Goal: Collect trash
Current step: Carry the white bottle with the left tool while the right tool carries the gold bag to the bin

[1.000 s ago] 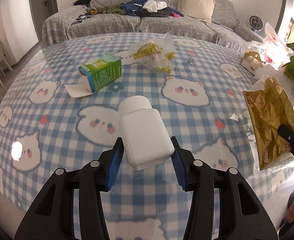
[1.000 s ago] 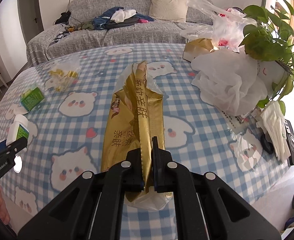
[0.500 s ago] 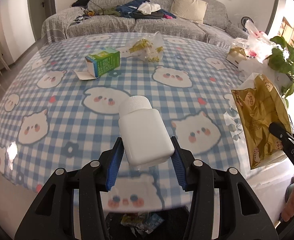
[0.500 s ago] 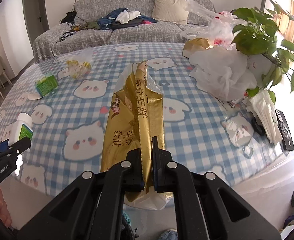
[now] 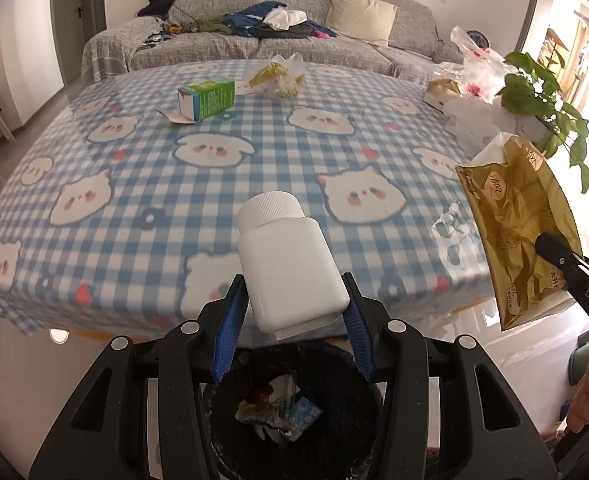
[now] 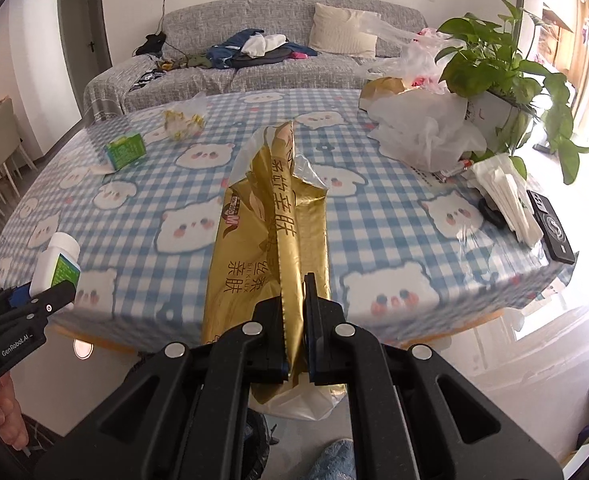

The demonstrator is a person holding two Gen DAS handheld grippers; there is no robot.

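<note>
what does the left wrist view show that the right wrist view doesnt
Only the left wrist view looks down into the black trash bin, with wrappers at its bottom, right under the left claw and its white bottle.

Only the right wrist view shows the bottle's green label, the stack of white napkins and the black device beside them.

Both show the bottle, the gold wrapper shut in the right claw, the green carton, the clear bag and the checked tablecloth.
</note>
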